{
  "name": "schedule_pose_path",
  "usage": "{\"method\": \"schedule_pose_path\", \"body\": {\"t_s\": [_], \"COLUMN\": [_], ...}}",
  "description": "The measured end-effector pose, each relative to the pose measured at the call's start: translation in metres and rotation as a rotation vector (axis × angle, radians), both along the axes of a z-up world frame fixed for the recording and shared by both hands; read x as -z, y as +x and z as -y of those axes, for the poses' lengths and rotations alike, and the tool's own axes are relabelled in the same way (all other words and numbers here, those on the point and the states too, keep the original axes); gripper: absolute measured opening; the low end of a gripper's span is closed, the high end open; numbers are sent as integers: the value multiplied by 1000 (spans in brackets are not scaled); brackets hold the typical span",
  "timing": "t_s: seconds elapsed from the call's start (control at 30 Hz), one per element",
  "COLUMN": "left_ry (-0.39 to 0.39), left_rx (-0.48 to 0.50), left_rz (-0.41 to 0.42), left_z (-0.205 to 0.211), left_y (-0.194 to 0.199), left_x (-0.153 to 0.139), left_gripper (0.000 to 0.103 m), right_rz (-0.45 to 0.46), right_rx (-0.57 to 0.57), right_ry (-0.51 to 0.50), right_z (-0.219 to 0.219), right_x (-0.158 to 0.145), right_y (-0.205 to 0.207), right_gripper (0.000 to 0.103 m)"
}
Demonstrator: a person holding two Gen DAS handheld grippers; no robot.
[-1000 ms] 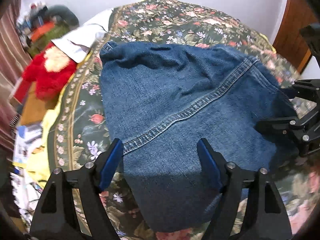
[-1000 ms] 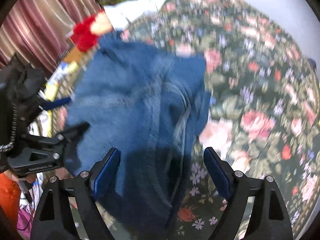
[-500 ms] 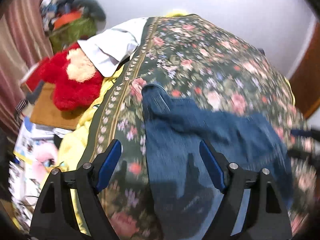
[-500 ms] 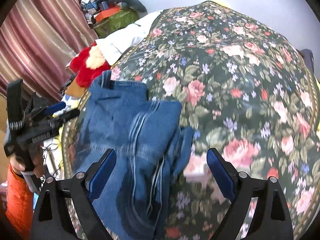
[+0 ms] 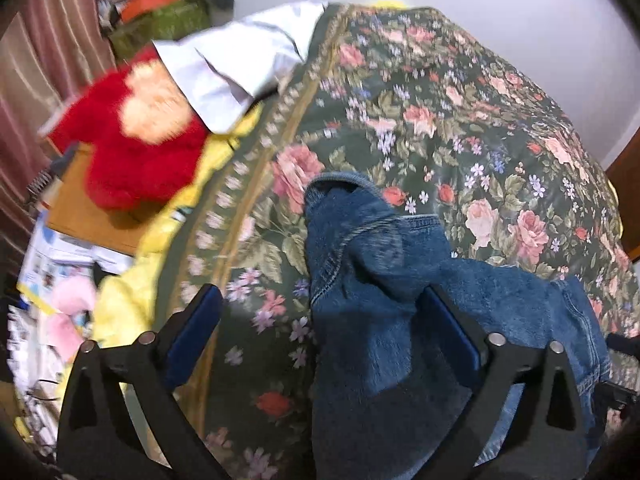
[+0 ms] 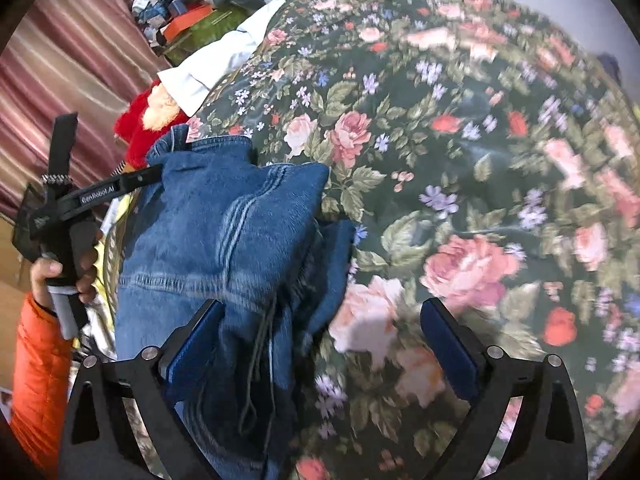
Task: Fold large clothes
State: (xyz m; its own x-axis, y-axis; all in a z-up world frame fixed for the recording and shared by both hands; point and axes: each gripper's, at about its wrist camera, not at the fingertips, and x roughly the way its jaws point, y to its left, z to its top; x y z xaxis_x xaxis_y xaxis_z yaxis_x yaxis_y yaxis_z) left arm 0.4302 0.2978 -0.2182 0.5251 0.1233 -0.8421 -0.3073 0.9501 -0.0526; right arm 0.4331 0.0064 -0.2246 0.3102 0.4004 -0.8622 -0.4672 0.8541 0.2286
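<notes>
Blue jeans [image 5: 400, 312] lie in a folded bundle on the floral bedspread [image 5: 460, 128], close to its left edge. My left gripper [image 5: 320, 320] hovers over the bundle's left edge. Its jaws are opening and the pads press on nothing; denim lies under the right finger [image 5: 448, 328]. In the right wrist view the jeans [image 6: 224, 240] fill the left middle. My right gripper [image 6: 322, 340] hangs above their right edge, jaws opening and empty, with the left finger [image 6: 196, 340] over denim. A hand [image 6: 52, 272] in an orange sleeve holds the left gripper's handle beside the jeans.
A red plush toy [image 5: 136, 152] and a white pillow [image 5: 240, 68] sit at the bed's left side over a yellow sheet [image 5: 132, 296]. Boxes and papers [image 5: 52, 256] clutter the floor by a striped curtain [image 6: 60, 72]. Open bedspread [image 6: 500, 160] stretches to the right.
The left gripper has drawn back leftward off the jeans, which now sit low and right in its view. Both pairs of jaws stand wider. The jeans lie in a narrower bundle.
</notes>
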Motion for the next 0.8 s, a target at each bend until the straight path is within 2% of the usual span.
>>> {"method": "schedule_pose_path", "body": {"t_s": [0.07, 0.13, 0.2, 0.37, 0.53, 0.67, 0.8], "left_ry": [30, 47, 69, 145, 123, 132, 150], "left_rx": [15, 44, 95, 133, 135, 112, 76], "left_rz": [17, 61, 136, 293, 501, 666, 776], "left_z": [7, 16, 25, 45, 72, 101, 123], "left_y": [-12, -34, -65, -141, -226, -291, -335], "left_x": [-16, -39, -68, -135, -201, -229, -239], "left_gripper": [94, 94, 94, 94, 94, 94, 94], "right_rz": [75, 143, 189, 336, 455, 581, 733], "right_rx": [-10, -22, -38, -54, -74, -58, -6], "right_ry": [-32, -18, 16, 139, 261, 322, 329], "right_z": [-2, -1, 1, 9, 21, 35, 46], "right_x": [-18, -41, -63, -135, -190, -215, -227], "right_y": [-14, -31, -48, -104, -161, -218, -275], "right_gripper": [97, 97, 97, 97, 97, 97, 98]}}
